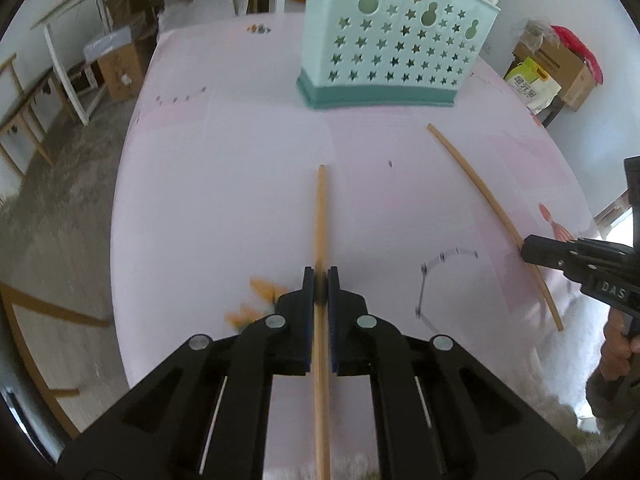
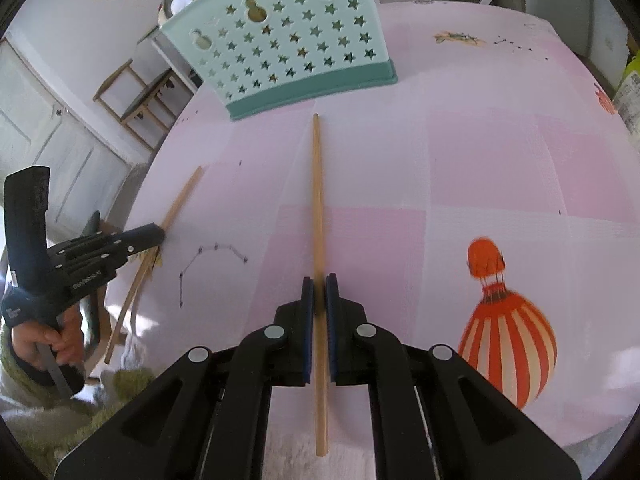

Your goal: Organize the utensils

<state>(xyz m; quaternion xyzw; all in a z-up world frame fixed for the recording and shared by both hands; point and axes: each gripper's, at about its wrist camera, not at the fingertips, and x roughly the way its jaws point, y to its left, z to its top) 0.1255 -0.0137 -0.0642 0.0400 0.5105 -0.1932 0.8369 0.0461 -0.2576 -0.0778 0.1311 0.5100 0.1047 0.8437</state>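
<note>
so i've got 2 chopsticks clamped, 1 per gripper: left gripper [image 1: 320, 276] pinching the left chopstick [image 1: 321, 216], right gripper [image 2: 319, 284] pinching the right chopstick [image 2: 317, 200]. both sticks point at the far star basket [image 1: 396, 40], straight ahead; right one's tip sits nearer its base.

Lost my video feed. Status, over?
Left gripper shut on a chopstick. Right gripper shut on the other chopstick. Holder ahead, path clear.

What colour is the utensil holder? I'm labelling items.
Mint green holder, darker teal base; right wrist view.
</note>
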